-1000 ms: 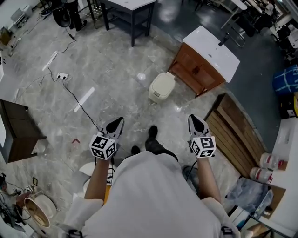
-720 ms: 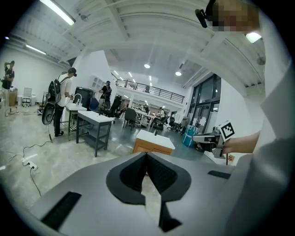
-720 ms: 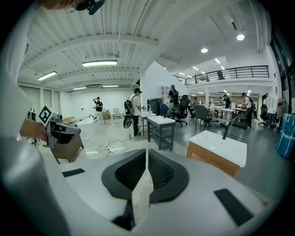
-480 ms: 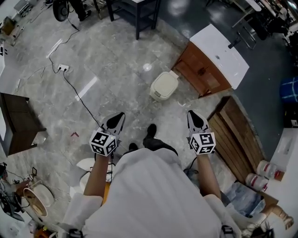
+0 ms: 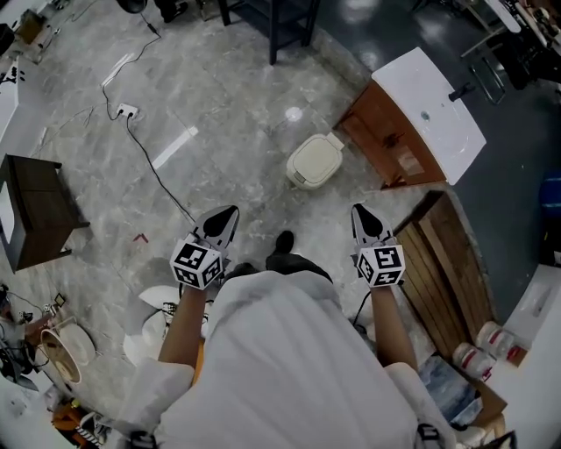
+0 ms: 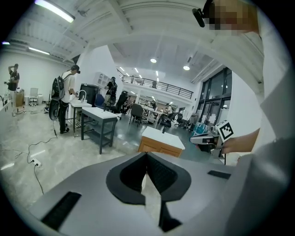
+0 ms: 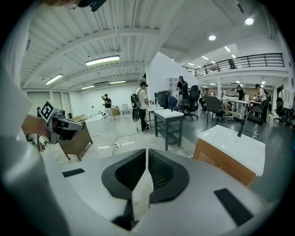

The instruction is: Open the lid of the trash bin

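A small cream trash bin (image 5: 315, 160) stands on the marble floor ahead of me, its lid down. My left gripper (image 5: 223, 217) is held at waist height to the left, well short of the bin, jaws shut on nothing. Level with it on the other side, my right gripper (image 5: 363, 216) is also shut and empty. The left gripper view shows its closed jaws (image 6: 146, 156) pointing across the hall, the bin out of sight. In the right gripper view, the closed jaws (image 7: 146, 153) hide the bin too.
A wooden vanity cabinet with a white sink top (image 5: 421, 123) stands just right of the bin. A wooden pallet (image 5: 443, 263) lies at the right. A power cable (image 5: 153, 175) runs across the floor at left, near a dark cabinet (image 5: 31, 210). A dark table (image 5: 280, 22) stands farther ahead.
The head view has shifted forward; the bin and vanity now sit lower and nearer in the frame. Both grippers keep the same pose, shut and level.
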The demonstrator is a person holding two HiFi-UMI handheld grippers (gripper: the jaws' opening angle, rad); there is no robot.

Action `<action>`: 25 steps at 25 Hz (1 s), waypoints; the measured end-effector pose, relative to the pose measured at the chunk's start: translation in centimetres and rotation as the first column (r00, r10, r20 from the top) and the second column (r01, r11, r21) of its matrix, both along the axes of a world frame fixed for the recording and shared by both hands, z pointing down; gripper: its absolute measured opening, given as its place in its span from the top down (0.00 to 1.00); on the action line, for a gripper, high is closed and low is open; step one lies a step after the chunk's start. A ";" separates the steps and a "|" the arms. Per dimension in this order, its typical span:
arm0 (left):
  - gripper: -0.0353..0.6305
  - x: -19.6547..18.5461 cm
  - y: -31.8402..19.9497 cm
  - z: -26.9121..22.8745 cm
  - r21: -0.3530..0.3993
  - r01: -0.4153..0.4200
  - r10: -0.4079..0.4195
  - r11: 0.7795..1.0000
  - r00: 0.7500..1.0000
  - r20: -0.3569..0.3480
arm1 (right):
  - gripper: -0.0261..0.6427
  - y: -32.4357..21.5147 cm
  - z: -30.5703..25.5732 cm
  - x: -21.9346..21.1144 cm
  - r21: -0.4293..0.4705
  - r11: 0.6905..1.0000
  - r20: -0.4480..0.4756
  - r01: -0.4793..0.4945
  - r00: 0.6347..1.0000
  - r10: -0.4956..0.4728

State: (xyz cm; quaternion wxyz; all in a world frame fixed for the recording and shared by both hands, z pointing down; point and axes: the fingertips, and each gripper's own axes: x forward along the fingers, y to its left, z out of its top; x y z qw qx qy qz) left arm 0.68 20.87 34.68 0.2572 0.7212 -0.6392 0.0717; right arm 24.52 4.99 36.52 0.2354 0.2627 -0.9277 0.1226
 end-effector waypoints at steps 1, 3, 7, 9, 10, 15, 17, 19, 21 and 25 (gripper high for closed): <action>0.92 0.1 -0.4 0.1 -0.003 0.006 -0.006 1.000 1.000 0.002 | 0.91 -0.4 0.3 -0.1 -0.006 1.000 -0.001 0.008 1.000 -0.008; 0.92 0.2 -0.9 0.3 -0.008 0.019 -0.019 1.000 1.000 0.003 | 0.91 -1.0 0.9 -0.3 -0.017 1.000 -0.004 0.022 1.000 -0.022; 0.92 0.6 -1.9 0.8 -0.020 0.032 -0.032 0.999 0.999 0.004 | 0.91 -1.7 2.1 -0.7 -0.041 0.998 -0.008 0.047 0.999 -0.048; 0.92 0.8 -2.3 1.1 -0.031 0.033 -0.033 0.999 0.999 0.004 | 0.91 -1.8 2.7 -0.7 -0.057 0.997 -0.013 0.057 0.998 -0.058; 0.92 0.9 -2.5 1.3 -0.036 0.032 -0.032 0.999 0.999 0.004 | 0.91 -1.9 3.0 -0.7 -0.064 0.996 -0.016 0.060 0.998 -0.062; 0.92 0.7 -3.5 1.7 -0.052 0.022 -0.021 0.998 1.000 0.011 | 0.91 -1.9 4.2 -1.1 -0.092 0.993 -0.026 0.067 0.997 -0.070; 0.92 0.5 -3.9 1.8 -0.058 0.016 -0.015 0.998 1.000 0.013 | 0.91 -1.9 4.5 -1.4 -0.099 0.993 -0.030 0.068 0.997 -0.071; 0.92 0.1 -4.2 2.0 -0.063 0.008 -0.007 0.998 1.000 0.010 | 0.91 -2.1 4.9 -1.6 -0.104 0.993 -0.036 0.064 0.997 -0.068; 0.92 -0.3 -4.7 2.3 -0.068 -0.002 0.002 0.998 1.000 0.007 | 0.91 -2.3 5.2 -1.9 -0.111 0.992 -0.042 0.053 0.997 -0.058; 0.92 -1.3 -5.7 3.0 -0.076 -0.024 0.024 0.997 1.000 0.002 | 0.91 -2.6 5.8 -2.8 -0.124 0.992 -0.056 0.026 0.998 -0.033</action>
